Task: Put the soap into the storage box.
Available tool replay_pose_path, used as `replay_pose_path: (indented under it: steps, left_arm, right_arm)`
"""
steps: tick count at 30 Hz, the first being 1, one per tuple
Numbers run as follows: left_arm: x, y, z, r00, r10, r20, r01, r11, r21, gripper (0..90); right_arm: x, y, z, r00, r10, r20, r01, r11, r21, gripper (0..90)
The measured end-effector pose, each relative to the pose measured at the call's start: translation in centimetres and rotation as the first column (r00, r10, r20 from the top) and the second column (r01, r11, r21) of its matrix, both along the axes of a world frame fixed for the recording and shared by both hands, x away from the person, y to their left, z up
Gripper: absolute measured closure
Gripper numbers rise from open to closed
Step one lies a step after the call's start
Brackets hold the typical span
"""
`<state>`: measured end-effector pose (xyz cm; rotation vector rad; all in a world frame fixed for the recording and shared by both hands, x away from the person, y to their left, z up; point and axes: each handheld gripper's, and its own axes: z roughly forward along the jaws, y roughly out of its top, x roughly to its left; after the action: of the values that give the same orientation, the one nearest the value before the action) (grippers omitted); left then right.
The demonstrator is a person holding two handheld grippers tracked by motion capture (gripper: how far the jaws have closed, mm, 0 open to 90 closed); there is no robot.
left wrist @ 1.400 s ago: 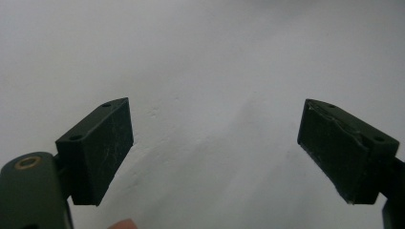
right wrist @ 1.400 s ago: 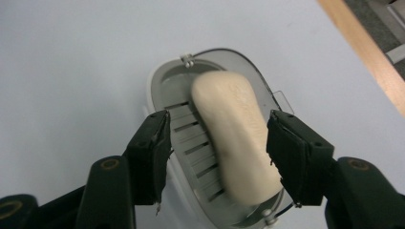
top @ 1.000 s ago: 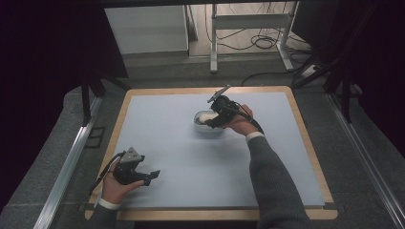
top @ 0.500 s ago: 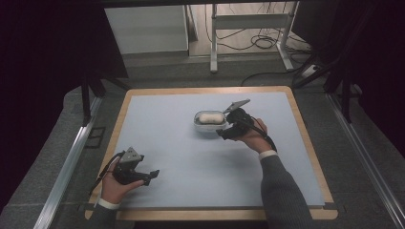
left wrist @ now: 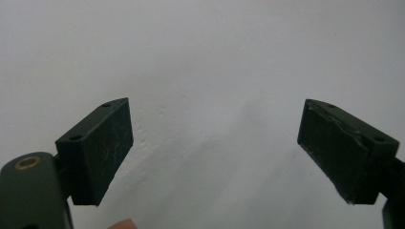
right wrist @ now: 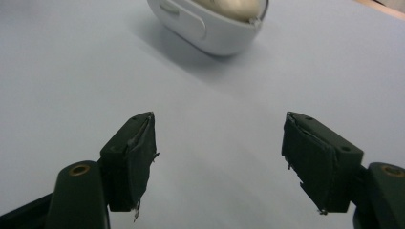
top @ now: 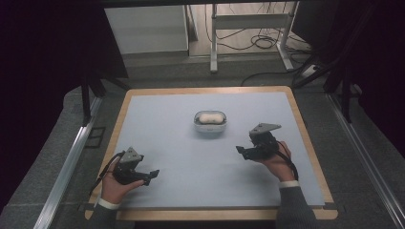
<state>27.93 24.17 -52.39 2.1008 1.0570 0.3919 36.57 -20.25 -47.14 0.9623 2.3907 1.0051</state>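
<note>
A small white oval bowl [top: 209,122] with a pale rounded lump in it stands in the middle of the light blue table top [top: 181,148]. My right gripper [top: 241,151] rests low at the right, a hand's width short of the bowl, jaws open and empty. In the right gripper view the bowl [right wrist: 210,24] lies ahead beyond the open gripper [right wrist: 218,160]. My left gripper [top: 154,173] sits near the front left edge, open, with only bare table between its jaws in the left gripper view [left wrist: 215,152].
The table top has a wooden rim [top: 305,138]. Grey carpet [top: 363,181] and metal rails [top: 71,157] flank it. Beyond the far edge stand a white cabinet [top: 145,28], a metal frame [top: 248,21] and cables [top: 267,40] on the floor.
My right gripper was over the bowl a second ago; it has drawn back toward the front right and now sits apart from it. The bowl stays in place. The left gripper has not moved.
</note>
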Motion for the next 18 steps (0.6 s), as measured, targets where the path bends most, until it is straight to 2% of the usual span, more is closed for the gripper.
replay_pose_path:
  steps: [3, 5, 8, 10, 14, 16, 18]
  left_arm:
    - [0.0, 0.0, 0.0, 1.0, 0.002, 0.003, -0.002, 1.0, -0.002, 12.5]
    - [0.0, 0.0, 0.0, 1.0, 0.002, 0.0, -0.002, 1.0, 0.004, 12.5]
    - [0.0, 0.0, 0.0, 1.0, 0.002, 0.0, -0.002, 1.0, 0.003, 12.5]
    - [0.0, -0.1, 0.0, 1.0, 0.002, 0.0, -0.002, 1.0, 0.004, 12.5]
    - [0.0, 0.0, 0.1, 1.0, 0.005, 0.003, -0.005, 1.0, 0.0, 12.5]
    - [0.0, 0.1, 0.1, 1.0, 0.004, 0.004, -0.004, 1.0, 0.001, 12.5]
    - [0.0, 0.1, 0.1, 1.0, 0.003, 0.004, -0.003, 1.0, 0.001, 12.5]
  right_arm:
    - [-0.8, -0.8, -0.4, 0.9995, -0.024, 0.018, 0.024, 1.0, -0.007, 26.8]
    - [-1.5, -1.7, -0.7, 0.999, -0.037, 0.024, 0.037, 0.999, 0.009, 26.9]
    - [-2.6, -3.1, -1.4, 0.9981, -0.058, 0.017, 0.058, 0.998, 0.019, 26.8]
    - [-2.7, -3.3, -1.5, 0.998, -0.062, 0.016, 0.062, 0.998, 0.011, 26.8]
    - [-2.9, -3.9, -1.8, 0.9963, -0.085, 0.011, 0.085, 0.996, 0.024, 26.8]
    - [-2.8, -3.9, -1.8, 0.9961, -0.086, 0.016, 0.086, 0.996, 0.038, 26.8]
    - [-2.9, -3.8, -1.9, 0.9964, -0.083, 0.02, 0.082, 0.996, 0.031, 26.8]
